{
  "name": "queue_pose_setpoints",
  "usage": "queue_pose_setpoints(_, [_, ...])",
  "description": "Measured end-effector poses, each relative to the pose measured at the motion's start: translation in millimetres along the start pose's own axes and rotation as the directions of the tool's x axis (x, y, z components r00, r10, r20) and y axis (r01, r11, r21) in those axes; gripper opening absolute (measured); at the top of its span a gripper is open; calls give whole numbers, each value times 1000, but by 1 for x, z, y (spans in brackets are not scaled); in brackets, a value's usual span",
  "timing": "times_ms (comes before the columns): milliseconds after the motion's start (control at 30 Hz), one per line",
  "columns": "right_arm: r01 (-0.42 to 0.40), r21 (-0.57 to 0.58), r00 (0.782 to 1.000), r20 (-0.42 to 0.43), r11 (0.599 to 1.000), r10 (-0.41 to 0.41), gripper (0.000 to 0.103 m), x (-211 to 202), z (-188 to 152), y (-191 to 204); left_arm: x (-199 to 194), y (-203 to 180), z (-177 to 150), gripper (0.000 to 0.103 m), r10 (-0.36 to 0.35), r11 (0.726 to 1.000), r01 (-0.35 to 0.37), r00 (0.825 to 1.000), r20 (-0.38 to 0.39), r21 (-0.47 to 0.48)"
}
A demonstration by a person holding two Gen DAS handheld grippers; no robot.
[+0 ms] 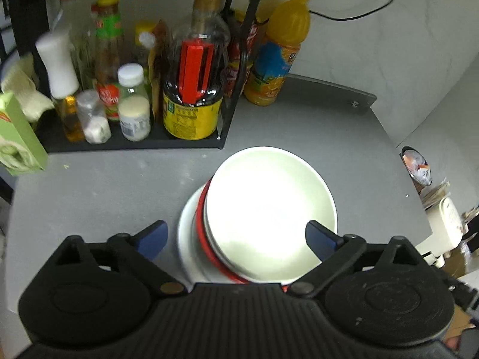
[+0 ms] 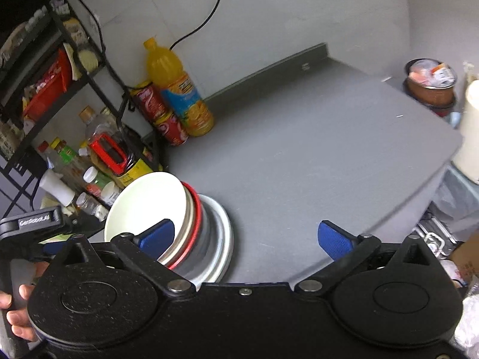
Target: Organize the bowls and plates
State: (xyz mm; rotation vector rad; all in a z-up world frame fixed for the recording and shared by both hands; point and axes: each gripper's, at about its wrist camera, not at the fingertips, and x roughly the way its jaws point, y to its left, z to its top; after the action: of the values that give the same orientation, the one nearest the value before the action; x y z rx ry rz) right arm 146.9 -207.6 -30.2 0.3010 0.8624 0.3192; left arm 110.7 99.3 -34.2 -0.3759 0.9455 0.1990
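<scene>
Stack of plates (image 1: 269, 209) sits mid counter (image 1: 119, 185), top one skewed. Left gripper (image 1: 236, 239) & right gripper (image 2: 251, 236) both spread wide, holding nothing. Prob best to nudge the top plate square w/ left, gently, so nothing slides.

We see a top plate (image 1: 269, 206) on a stack of bowls (image 2: 206, 239) on the counter (image 1: 299, 125), rack of bottles (image 1: 191, 89) behind left, juice bottle (image 1: 278, 56) just right of the rack.
</scene>
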Motion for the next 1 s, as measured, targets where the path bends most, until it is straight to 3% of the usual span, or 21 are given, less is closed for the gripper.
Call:
queue_pose_setpoints(267, [31, 5, 998, 58, 999, -32, 103, -38, -20, -2, -37, -10, -31, 103, -64, 997, 63, 998, 25, 46])
queue_pose_setpoints(500, [5, -8, 995, 97, 1000, -4, 103, -69, -34, 10, -63, -13, -53, 103, -142, 988, 140, 989, 37, 62])
queue_pose_setpoints(1000, [24, -44, 988, 154, 999, -17, 103, -135, -65, 25, -119, -20, -93, 103, -151, 973, 132, 985, 89, 192])
